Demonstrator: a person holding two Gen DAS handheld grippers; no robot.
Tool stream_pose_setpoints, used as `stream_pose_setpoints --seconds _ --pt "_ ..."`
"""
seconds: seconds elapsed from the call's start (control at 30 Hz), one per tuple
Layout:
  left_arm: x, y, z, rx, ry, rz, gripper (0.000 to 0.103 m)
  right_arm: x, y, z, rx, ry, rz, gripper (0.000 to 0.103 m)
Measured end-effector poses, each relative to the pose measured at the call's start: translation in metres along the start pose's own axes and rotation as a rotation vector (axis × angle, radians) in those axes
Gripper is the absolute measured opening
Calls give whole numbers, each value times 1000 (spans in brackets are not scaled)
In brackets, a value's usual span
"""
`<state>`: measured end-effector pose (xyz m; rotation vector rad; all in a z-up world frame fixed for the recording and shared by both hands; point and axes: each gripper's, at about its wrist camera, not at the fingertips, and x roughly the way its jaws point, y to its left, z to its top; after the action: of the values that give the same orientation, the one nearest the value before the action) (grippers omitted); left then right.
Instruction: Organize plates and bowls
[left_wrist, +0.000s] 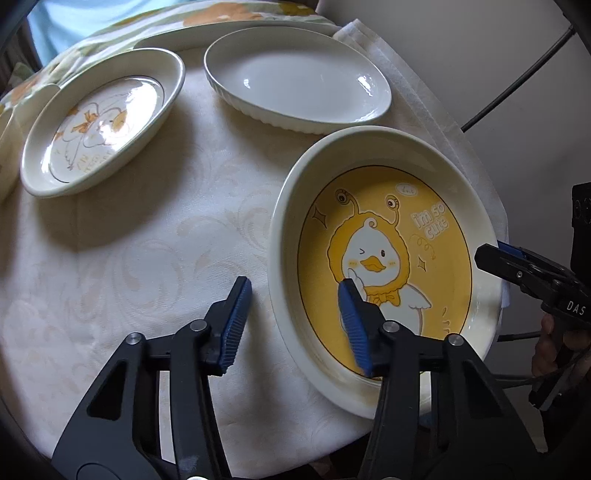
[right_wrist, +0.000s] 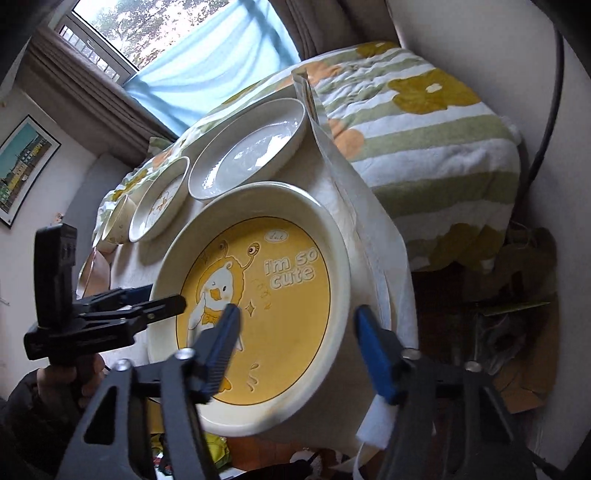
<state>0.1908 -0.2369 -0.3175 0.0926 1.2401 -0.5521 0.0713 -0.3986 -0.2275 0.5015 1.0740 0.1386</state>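
Note:
A cream deep plate with a yellow duck picture (left_wrist: 388, 206) (right_wrist: 295, 229) lies at the table's near right corner. My left gripper (left_wrist: 295, 284) stands astride the plate's left rim, one blue pad outside on the cloth and the other inside over the duck. A clear gap shows on both sides, so it is open. My right gripper (right_wrist: 298, 309) straddles the opposite rim, one finger over the yellow centre and one outside, also open. Each gripper shows in the other's view: the right gripper (left_wrist: 495, 253) at the far rim, the left gripper (right_wrist: 164, 295) held by a hand.
A white ribbed oval dish (left_wrist: 295, 81) and a cream duck-print dish (left_wrist: 103, 118) sit further back on the cream tablecloth (left_wrist: 147, 240). Bowls (right_wrist: 118, 221) stand beyond them, and another plate (left_wrist: 236, 33) lies behind. A flowered blanket (right_wrist: 424, 129) borders the table, whose edge drops off beside the yellow plate.

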Motion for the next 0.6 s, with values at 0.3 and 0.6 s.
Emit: stream_pose_setpoints --seconds 0.3,0.6 --pt "13 -16 8 2 20 1 27 2 -21 4 37 8 -5 12" --pt "6 -1 11 -53 32 -6 20 3 -24 6 46 21 17 12"
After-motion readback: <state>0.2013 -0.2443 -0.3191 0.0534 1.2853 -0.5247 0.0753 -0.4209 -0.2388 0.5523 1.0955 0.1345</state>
